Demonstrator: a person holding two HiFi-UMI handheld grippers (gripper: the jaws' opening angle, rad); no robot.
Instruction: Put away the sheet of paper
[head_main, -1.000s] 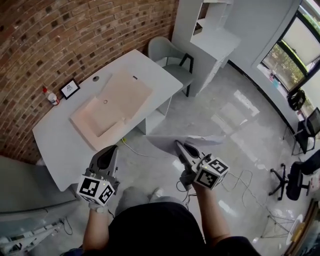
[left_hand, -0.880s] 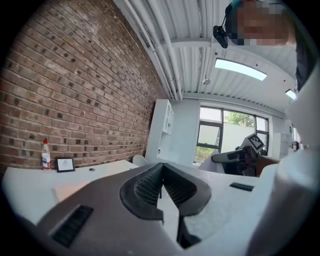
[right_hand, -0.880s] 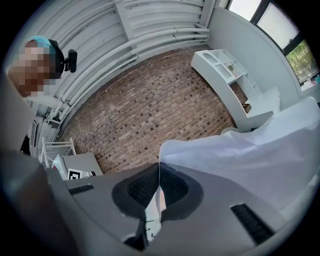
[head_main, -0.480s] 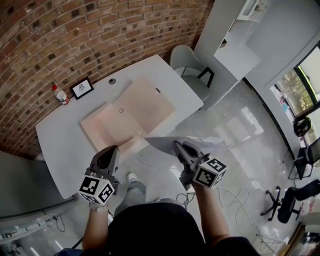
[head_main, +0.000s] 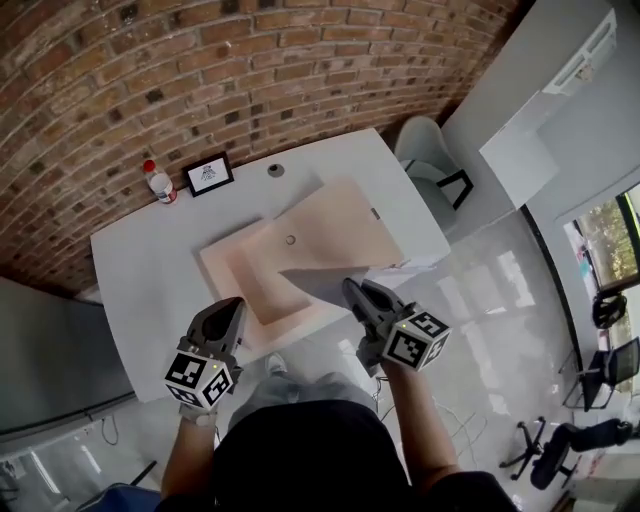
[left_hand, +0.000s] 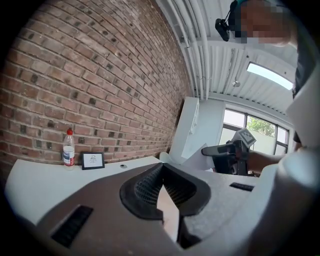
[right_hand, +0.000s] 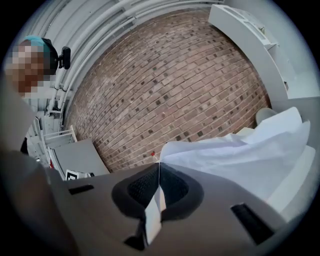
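Both grippers have come fwd since the earlier frames: the white desk (head_main: 140, 290) was well ahead, now it lies right under them in head view. The thin white sheet of paper (head_main: 315, 283) has come along and its far edge now hangs over the desk's near side.

Right gripper (head_main: 350, 288): jaws pinched tight on the sheet's near corner, and the right gripper view shows the paper fanning out ahead, a bit crumpled. Left gripper (head_main: 232, 306): jaws together, nothing between them, held just left of the sheet, not touching it.

Step, as I read it: carry/approach, sheet not yet set down. Likely target is the large beige flat pad or open folder (head_main: 330, 225) mid-desk; can't tell which it is. Next move prob calls for lowering the sheet flat over it w/o folding the free end under, then letting go. The left gripper could steady the loose corner since the paper droops.

Around:
- A clear plastic bottle w/ red cap (head_main: 160, 182) and a small black-framed picture (head_main: 209, 174) stand at the back by the brick wall (head_main: 200, 70), well apart from the pad.
- A round grey cable port (head_main: 275, 170) sits near the back edge.
- A small round mark (head_main: 290, 239) shows on the pad; too small to ID.
- A grey chair (head_main: 430, 150) is at the desk's right end.

Nothing blocks the drop. Main risk imo is the floppy sheet catching the desk edge.
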